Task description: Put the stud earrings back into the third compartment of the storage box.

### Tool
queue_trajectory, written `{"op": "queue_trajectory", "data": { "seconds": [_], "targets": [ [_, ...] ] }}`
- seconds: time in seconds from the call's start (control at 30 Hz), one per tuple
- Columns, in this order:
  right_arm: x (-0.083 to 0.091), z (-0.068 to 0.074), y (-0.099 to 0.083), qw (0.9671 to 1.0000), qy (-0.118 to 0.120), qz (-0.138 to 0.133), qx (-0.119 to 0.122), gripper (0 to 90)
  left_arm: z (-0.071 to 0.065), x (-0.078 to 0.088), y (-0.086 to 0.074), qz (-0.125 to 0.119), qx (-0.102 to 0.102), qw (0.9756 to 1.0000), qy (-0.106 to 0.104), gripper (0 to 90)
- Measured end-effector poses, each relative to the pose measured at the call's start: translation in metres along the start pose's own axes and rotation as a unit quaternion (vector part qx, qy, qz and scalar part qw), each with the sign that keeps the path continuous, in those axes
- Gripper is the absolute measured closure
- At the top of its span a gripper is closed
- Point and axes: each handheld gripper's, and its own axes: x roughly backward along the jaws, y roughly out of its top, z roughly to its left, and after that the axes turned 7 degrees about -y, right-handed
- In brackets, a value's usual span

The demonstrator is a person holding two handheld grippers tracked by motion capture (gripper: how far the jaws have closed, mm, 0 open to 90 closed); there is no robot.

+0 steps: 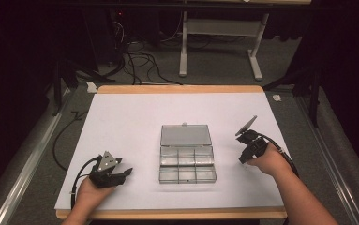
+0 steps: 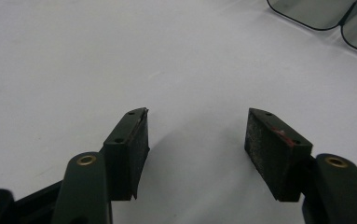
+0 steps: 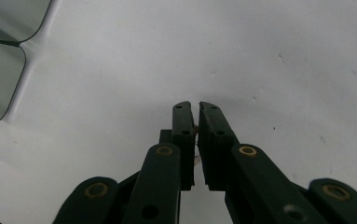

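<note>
A clear plastic compartment box (image 1: 187, 165) lies open at the middle of the white table top (image 1: 130, 117), its lid (image 1: 185, 135) folded back flat. My left gripper (image 1: 126, 173) rests low on the table left of the box, open, with bare table between its pads (image 2: 269, 144). A corner of the box (image 2: 316, 11) shows far off in the left gripper view. Right of the box, my right gripper (image 1: 243, 161) points down at the table. Its jaws (image 3: 195, 106) are pressed nearly together, with a tiny tan speck (image 3: 195, 126) pinched between them. The box's edge (image 3: 3, 46) lies to the left.
The table has a wooden rim (image 1: 177, 88) at the back and front. Beyond it are a grey carpeted floor, cables (image 1: 137, 61) and a white desk frame (image 1: 221, 42). Metal rails (image 1: 27, 159) run along both sides.
</note>
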Motion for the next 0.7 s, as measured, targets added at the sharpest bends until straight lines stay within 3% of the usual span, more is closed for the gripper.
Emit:
{"op": "queue_trajectory", "data": {
  "seconds": [0.4, 0.43, 0.7],
  "targets": [
    [0.02, 0.011, 0.007, 1.0, -0.001, -0.001, 0.007, 86.0, 0.0, 0.0, 0.0, 0.0, 0.0, 1.0, 0.0, 40.1],
    [0.026, 0.014, 0.01, 0.9998, -0.002, -0.007, 0.018, 86.1, 0.0, 0.0, 0.0, 0.0, -0.001, 1.0, 0.0, 40.1],
    [0.046, 0.03, 0.024, 0.9992, 0.001, -0.02, 0.034, 86.0, 0.0, 0.0, 0.0, 0.001, -0.001, 1.0, 0.0, 40.2]
  ]
}}
